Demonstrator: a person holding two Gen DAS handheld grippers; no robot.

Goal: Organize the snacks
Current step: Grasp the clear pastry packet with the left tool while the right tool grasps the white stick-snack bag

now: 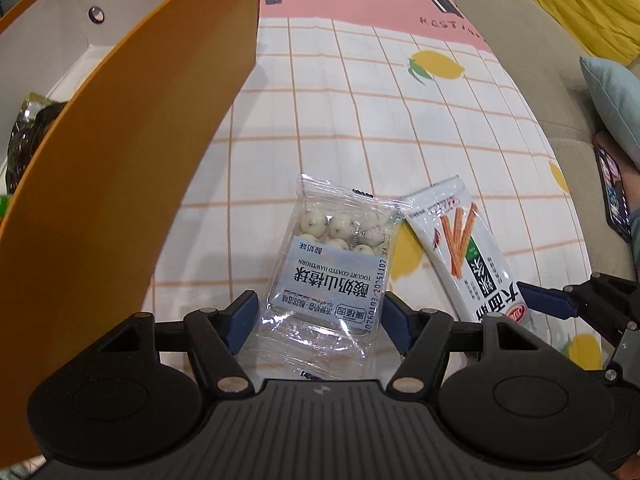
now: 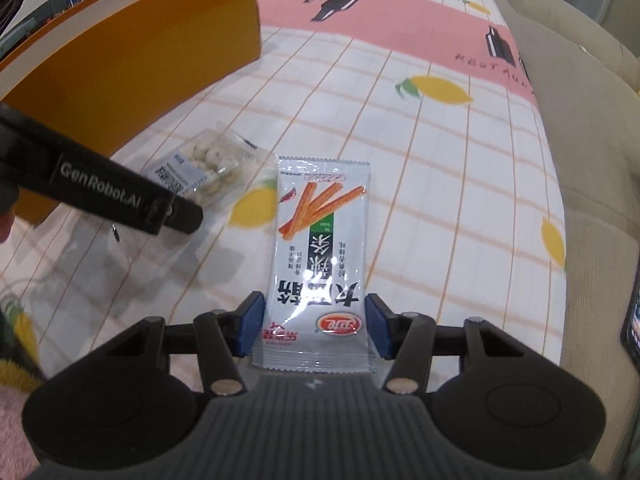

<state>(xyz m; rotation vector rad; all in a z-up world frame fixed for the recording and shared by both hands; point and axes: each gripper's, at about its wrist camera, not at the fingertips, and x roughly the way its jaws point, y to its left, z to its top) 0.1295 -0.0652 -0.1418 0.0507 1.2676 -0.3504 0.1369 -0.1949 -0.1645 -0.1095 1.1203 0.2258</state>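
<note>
Orange cardboard fills the left of the left wrist view: a tall box with a white inside, standing on a tablecloth of white and orange checks with lemons and a pink band at the far end. A dark wrapped snack sits inside the box, mostly hidden by its wall. The left gripper has its blue pads spread apart on either side of a clear yogurt hawthorn ball packet, which lies flat on the cloth just right of the box; the pads stand beside the packet's near end, and I cannot tell whether they touch it. A white spicy stick packet lies just to its right, their top corners nearly meeting. At the right edge, a blue finger of the right gripper reaches toward that white packet.

From the right wrist view, the right gripper is spread open too, with the near end of the spicy stick packet lying between its blue pads on the tablecloth. The hawthorn ball packet lies off to the left near the orange box, partly behind the black arm of the left gripper. A beige sofa runs along the right side.
</note>
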